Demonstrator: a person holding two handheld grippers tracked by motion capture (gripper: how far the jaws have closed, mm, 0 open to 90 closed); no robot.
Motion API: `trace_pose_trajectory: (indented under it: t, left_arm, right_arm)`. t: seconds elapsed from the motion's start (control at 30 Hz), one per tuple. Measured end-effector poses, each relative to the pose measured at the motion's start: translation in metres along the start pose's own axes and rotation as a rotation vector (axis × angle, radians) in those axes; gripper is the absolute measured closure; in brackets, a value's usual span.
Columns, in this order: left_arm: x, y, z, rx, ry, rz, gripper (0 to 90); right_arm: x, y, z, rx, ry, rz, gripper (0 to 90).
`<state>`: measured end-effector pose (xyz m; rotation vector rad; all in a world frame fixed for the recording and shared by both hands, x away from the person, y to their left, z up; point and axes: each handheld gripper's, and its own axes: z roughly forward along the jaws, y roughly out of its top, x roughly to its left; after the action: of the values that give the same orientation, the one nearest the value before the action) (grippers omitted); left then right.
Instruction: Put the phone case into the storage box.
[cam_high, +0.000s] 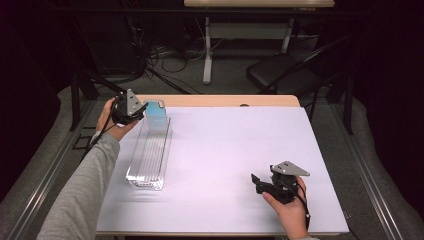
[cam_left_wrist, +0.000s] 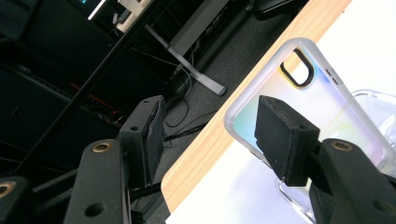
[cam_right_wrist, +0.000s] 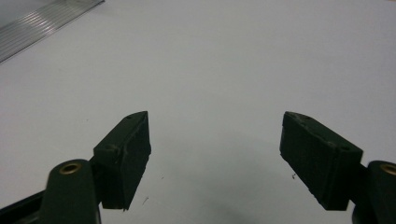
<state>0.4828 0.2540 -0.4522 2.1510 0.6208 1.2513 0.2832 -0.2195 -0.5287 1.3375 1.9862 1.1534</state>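
A clear phone case (cam_high: 156, 119) with a bluish, iridescent sheen stands on end in the far end of a long clear tray (cam_high: 149, 159). My left gripper (cam_high: 140, 111) hovers at the case's left side. In the left gripper view the case (cam_left_wrist: 308, 100) lies behind the right pad (cam_left_wrist: 282, 135), its frosted edge showing in the gap. The left gripper (cam_left_wrist: 210, 108) is open, and the other pad stands well clear of the case. My right gripper (cam_high: 257, 182) rests low over the white table at the near right. It is open (cam_right_wrist: 215, 122) with nothing between its pads.
The white tabletop (cam_high: 235, 145) has a wooden strip (cam_high: 225, 100) along its far edge. Beyond it stand a black folding chair (cam_high: 285, 72), a desk leg (cam_high: 207, 50) and loose cables on the floor. A corner of the ribbed tray (cam_right_wrist: 42, 23) shows in the right gripper view.
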Motion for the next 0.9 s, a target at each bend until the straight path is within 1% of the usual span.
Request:
trace_pose_trajectory:
  t: [0.03,0.1,0.33,0.4,0.43,0.47,0.5,0.53,0.57,0.63,0.67,0.7,0.9]
  left_arm:
    - [0.000,0.001,-0.001,0.003,-0.003,-0.011,42.6]
    - [0.001,0.002,-0.003,0.011,-0.015,-0.049,42.6]
    - [0.002,0.004,-0.009,0.020,-0.041,-0.102,42.5]
    - [0.001,0.005,-0.011,0.024,-0.062,-0.130,42.4]
    - [0.001,0.006,-0.011,0.026,-0.069,-0.137,42.4]
    - [0.000,0.007,-0.012,0.027,-0.081,-0.154,42.2]
    - [0.000,0.007,-0.012,0.027,-0.081,-0.154,41.9]
    - [0.000,0.009,-0.014,0.029,-0.101,-0.170,41.6]
    - [0.000,0.009,-0.014,0.029,-0.101,-0.170,41.5]
    - [-0.002,0.011,-0.015,0.028,-0.112,-0.184,41.5]
    - [-0.002,0.013,-0.016,0.026,-0.124,-0.197,40.9]
    - [-0.002,0.013,-0.016,0.026,-0.124,-0.197,40.7]
    - [0.000,0.013,-0.020,0.026,-0.159,-0.259,37.6]
  right_arm:
    - [0.000,0.000,0.000,0.000,-0.001,0.000,24.3]
    - [0.000,0.000,0.000,0.000,-0.001,0.000,24.3]
    - [0.001,0.001,0.001,-0.002,0.001,0.000,24.1]
    - [0.000,0.001,0.001,0.002,0.001,-0.001,24.0]
    - [0.000,0.001,0.001,0.002,0.000,-0.002,24.0]
    - [0.000,0.001,0.001,0.004,0.000,-0.003,23.9]
    - [0.000,0.001,0.001,0.004,0.000,-0.003,23.9]
    - [0.001,0.001,0.001,0.003,0.000,0.000,23.9]
    - [0.001,0.001,0.001,0.003,0.000,0.000,23.9]
    - [0.000,0.001,0.001,0.003,0.003,-0.003,23.9]
    - [0.001,0.001,0.002,0.004,0.003,-0.001,23.8]
    - [0.001,0.001,0.002,0.004,0.003,-0.001,23.8]
    - [0.001,0.002,0.003,0.002,0.006,-0.010,23.7]
